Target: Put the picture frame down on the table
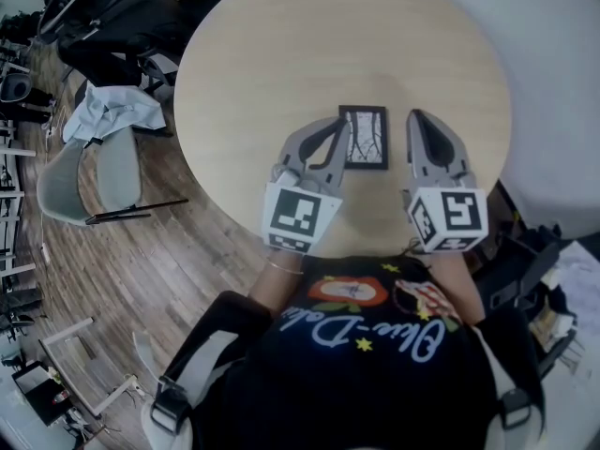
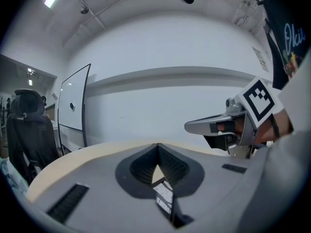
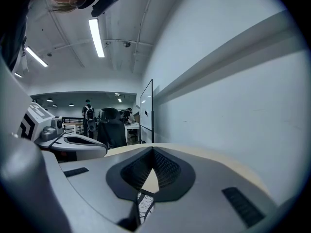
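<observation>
Status: my left gripper has its jaws fully together, with nothing between the pads. My right gripper is the same, tips meeting, nothing clamped. I hold both side by side above the round table, pointing away from me and roughly level.

The picture frame lies flat on the tabletop, face up. It has a black border and a pale print with dark branching lines. In the head view it sits between my two grippers. The left tip overlaps its left edge in the picture, and the right tip is just beside its right edge. It's not in either grip. Each gripper view catches a slice of it through the gap behind the closed tips, down on the wood.

Off the table to my left is a grey chair with a light cloth draped on it. A whiteboard stands by the wall.
</observation>
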